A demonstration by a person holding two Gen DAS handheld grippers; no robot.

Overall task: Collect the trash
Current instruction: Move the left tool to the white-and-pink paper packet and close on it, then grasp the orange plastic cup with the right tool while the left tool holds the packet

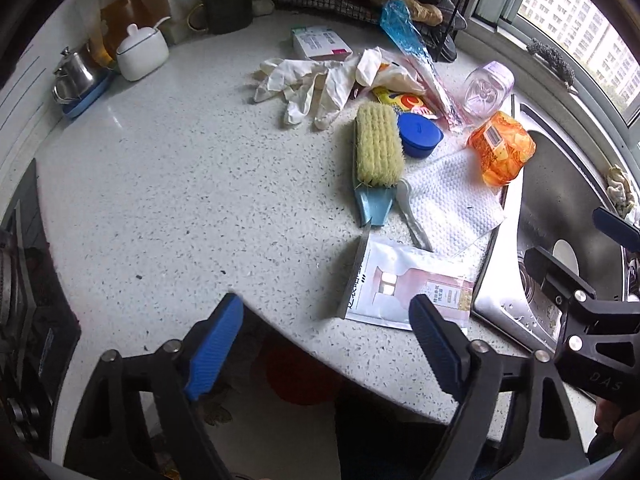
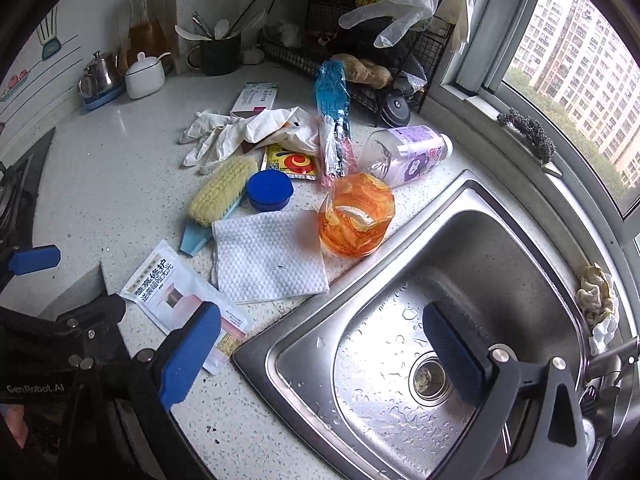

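Note:
Trash lies strewn on the speckled counter (image 1: 168, 184): a white and pink sachet (image 1: 408, 284) at the front edge, a paper towel (image 1: 452, 200), an orange plastic tub (image 1: 502, 148), a clear bottle (image 1: 486, 88), white gloves (image 1: 308, 84), a blue wrapper (image 1: 404, 36) and a yellow packet (image 1: 404, 102). My left gripper (image 1: 326, 344) hangs open above the counter's front edge, just short of the sachet, with nothing between its fingers. My right gripper (image 2: 320, 352) is open and empty over the sink's left rim, its left pad above the sachet (image 2: 180, 292).
A yellow scrub brush (image 1: 378, 144) and a blue lid (image 1: 420, 134) lie among the trash. A steel sink (image 2: 500, 264) takes up the right side. A wire rack (image 2: 360, 60), mug of utensils (image 2: 218, 54), sugar pot (image 2: 145, 74) and kettle (image 2: 100, 76) stand at the back. A hob (image 1: 24, 280) lies to the left.

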